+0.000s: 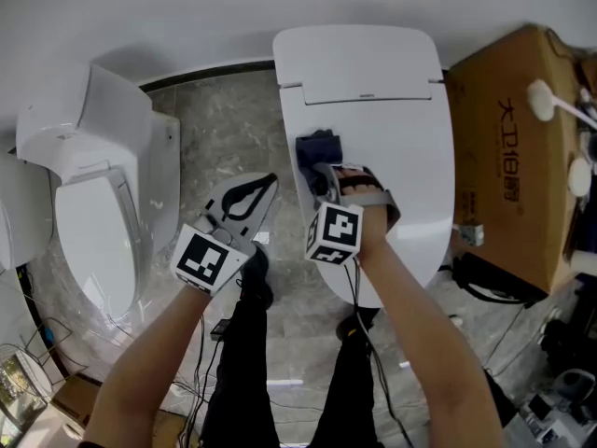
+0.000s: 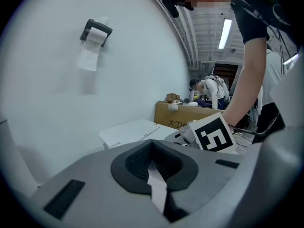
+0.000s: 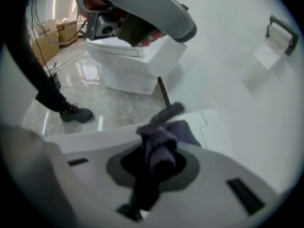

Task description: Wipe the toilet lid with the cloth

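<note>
In the head view, a white toilet with its lid down fills the middle. A dark blue cloth lies bunched on the lid's left half, and my right gripper is shut on it. The right gripper view shows the cloth pinched between the jaws of the right gripper, its loose end resting on the lid. My left gripper hangs over the floor to the left of that toilet. Its jaws are shut with nothing in them.
A second white toilet with its lid raised stands at the left. A cardboard box sits against the lidded toilet's right side. A toilet-paper holder hangs on the wall. Cables and the person's shoes are on the marble floor.
</note>
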`<state>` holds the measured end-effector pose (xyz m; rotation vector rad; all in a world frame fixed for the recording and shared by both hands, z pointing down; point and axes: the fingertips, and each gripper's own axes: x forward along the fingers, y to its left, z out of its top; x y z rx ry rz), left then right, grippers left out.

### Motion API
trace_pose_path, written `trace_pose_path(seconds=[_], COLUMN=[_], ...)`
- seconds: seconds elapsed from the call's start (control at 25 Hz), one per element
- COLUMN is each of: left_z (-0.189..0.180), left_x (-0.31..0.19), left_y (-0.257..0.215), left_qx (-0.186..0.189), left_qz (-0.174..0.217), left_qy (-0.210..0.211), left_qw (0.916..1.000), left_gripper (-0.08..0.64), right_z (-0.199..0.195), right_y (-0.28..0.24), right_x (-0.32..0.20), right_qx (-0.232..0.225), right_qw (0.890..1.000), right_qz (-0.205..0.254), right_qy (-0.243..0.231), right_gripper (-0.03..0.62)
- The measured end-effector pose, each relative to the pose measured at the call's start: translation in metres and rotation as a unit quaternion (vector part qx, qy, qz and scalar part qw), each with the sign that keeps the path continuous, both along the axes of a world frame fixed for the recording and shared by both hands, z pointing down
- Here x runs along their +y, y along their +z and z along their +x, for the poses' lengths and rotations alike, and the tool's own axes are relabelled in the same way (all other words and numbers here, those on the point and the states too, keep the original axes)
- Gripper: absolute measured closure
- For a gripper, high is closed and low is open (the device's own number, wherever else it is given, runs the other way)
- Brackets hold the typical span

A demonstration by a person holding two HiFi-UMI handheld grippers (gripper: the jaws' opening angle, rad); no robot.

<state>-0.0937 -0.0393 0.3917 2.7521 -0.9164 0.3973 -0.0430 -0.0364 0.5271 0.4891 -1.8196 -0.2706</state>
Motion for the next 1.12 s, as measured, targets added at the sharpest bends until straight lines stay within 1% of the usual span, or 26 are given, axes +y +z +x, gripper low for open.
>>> trace_pose_path(seconds=[0.44, 0.56, 0.72, 0.76, 0.84, 0.92, 1.0, 1.12], left_z=[-0.005, -0.003, 0.0, 0.001, 0.007, 0.019, 0.032, 0.049], left_x=[-0.002, -0.003, -0.003, -0.002, 0.0, 0.0, 0.001, 0.004], left_y=[-0.003, -0.004, -0.004, -0.003, -0.002, -0.006, -0.012, -0.015], left_qx=[0.001, 0.002, -0.003, -0.004, -0.005, -0.007, -0.002, 0.002], left_qz=[-0.001, -0.002, 0.006, 0.003, -0.004, 0.003, 0.002, -0.001], left_qy=[-0.002, -0.003, 0.004, 0.004, 0.006, 0.018, 0.023, 0.03], left_qw=[1.0, 1.0, 1.0, 1.0, 1.0, 0.9998, 0.9997, 0.9996], left_gripper=[0.54, 0.54, 0.54, 0.54, 0.54, 0.54, 0.54, 0.54], right_z=[-0.023, -0.026, -0.026, -0.024, -0.015, 0.002, 0.026, 0.072], right_y=[0.003, -0.002, -0.024, -0.029, -0.039, -0.049, -0.058, -0.067], right_x=[0.008, 0.007, 0.002, 0.0, -0.004, -0.009, -0.015, -0.019], right_qx=[-0.007, -0.017, -0.041, -0.045, -0.049, -0.05, -0.047, -0.037], right_qw=[1.0, 1.0, 0.999, 0.999, 0.998, 0.998, 0.997, 0.996], right_qz=[-0.02, -0.015, 0.011, 0.016, 0.026, 0.038, 0.049, 0.06], right_qy=[-0.01, -0.012, -0.011, -0.01, -0.004, 0.006, 0.021, 0.047], right_gripper=[0.523, 0.523, 0.523, 0.523, 0.523, 0.523, 0.523, 0.523])
